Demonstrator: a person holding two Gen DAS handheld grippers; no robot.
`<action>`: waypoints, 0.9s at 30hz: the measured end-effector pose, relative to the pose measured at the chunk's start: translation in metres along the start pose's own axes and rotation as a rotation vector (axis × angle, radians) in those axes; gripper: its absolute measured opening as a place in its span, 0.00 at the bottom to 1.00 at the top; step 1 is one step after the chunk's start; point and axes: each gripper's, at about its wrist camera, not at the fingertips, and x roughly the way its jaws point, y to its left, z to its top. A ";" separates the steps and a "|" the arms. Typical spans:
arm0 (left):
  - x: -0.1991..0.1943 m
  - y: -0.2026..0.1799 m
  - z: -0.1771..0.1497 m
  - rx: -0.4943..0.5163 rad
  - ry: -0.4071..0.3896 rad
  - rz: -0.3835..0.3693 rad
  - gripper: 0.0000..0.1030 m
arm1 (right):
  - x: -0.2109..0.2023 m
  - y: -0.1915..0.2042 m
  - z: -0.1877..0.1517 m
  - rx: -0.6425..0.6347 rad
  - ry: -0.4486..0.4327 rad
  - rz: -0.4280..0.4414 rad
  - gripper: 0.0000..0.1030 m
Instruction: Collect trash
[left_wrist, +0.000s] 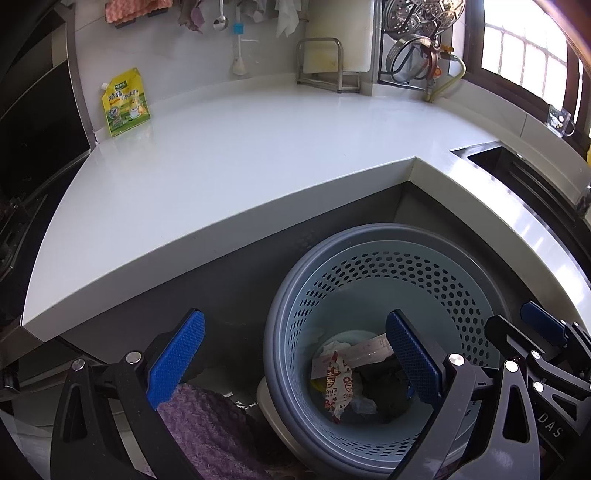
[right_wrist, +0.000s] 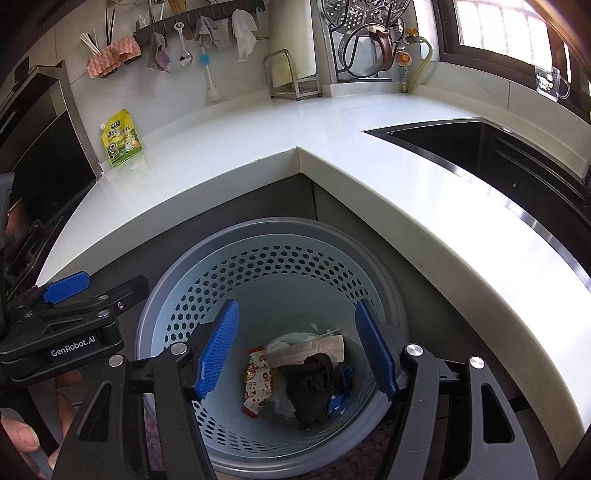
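One perforated pale-blue plastic bin (right_wrist: 273, 280) stood below the white table (right_wrist: 258, 122). Inside: one red-and-white snack wrapper (right_wrist: 256, 384), one dark crumpled cloth (right_wrist: 312, 387). On the table: one yellow-green spouted pouch (right_wrist: 121, 138). One black sink (right_wrist: 480, 147).

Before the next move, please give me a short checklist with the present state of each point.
1. Left tongs open, holding nothing: ok.
2. Right tongs open, holding nothing: ok.
3. Basket stands below both tongs: ok.
4. Wrapper and dark cloth lie inside the basket: ok.
5. Yellow pouch stands on the counter; trash or not: cannot tell.
6. Other loose trash on the counter: none visible, ok.
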 end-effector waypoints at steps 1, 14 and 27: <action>0.000 0.000 0.000 0.003 0.003 -0.002 0.94 | 0.000 0.000 0.000 0.000 0.000 0.001 0.61; 0.002 -0.002 0.000 0.013 0.017 0.001 0.94 | 0.000 0.000 0.000 0.000 0.002 0.000 0.61; 0.001 0.002 -0.001 0.001 0.006 0.015 0.94 | 0.003 -0.002 -0.004 0.002 0.008 -0.001 0.61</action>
